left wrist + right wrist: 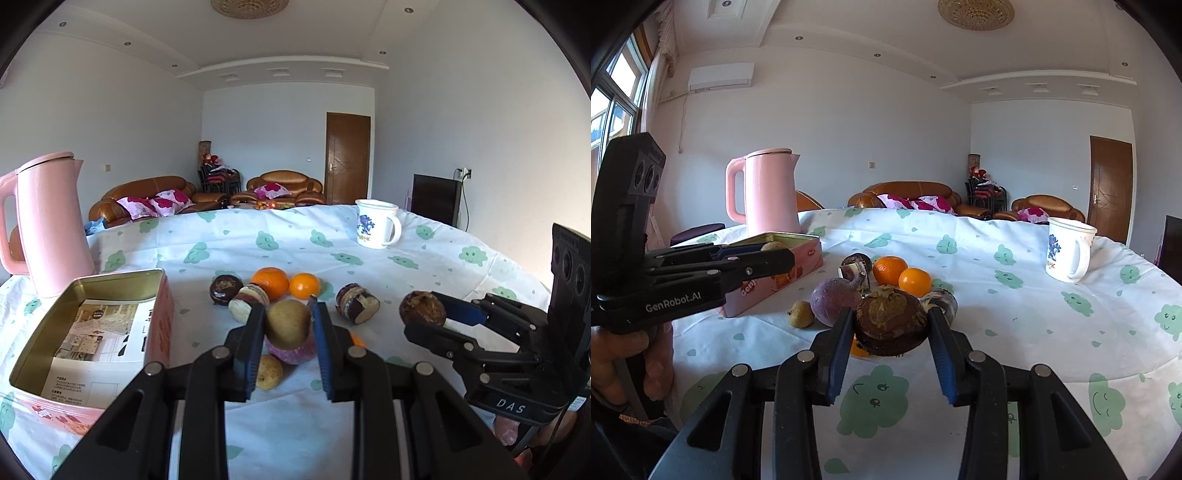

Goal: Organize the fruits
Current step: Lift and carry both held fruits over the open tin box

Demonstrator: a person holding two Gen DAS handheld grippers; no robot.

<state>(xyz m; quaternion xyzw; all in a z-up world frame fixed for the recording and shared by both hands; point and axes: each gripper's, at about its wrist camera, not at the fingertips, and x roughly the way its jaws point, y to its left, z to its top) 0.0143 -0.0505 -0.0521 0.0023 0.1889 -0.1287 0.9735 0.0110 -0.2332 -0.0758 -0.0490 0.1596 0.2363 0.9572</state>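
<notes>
My left gripper (pixel 288 321) is shut on a brownish-green pear (pixel 288 323) and holds it above the table; it also shows in the right wrist view (pixel 775 246) over the pink tin. My right gripper (pixel 890 325) is shut on a dark brown mangosteen (pixel 890 325), also seen in the left wrist view (pixel 422 308). On the table lie two oranges (pixel 270 282) (pixel 304 285), a purple-pink fruit (pixel 834 301), a small pear (pixel 800 314) and other dark fruits (pixel 225 290) (pixel 356 303). An open pink tin (pixel 92 332) stands at the left.
A pink kettle (pixel 48 225) stands behind the tin. A white mug (pixel 376 223) stands at the far right of the round table with its cloud-print cloth (pixel 295 236). Sofas and a door are beyond.
</notes>
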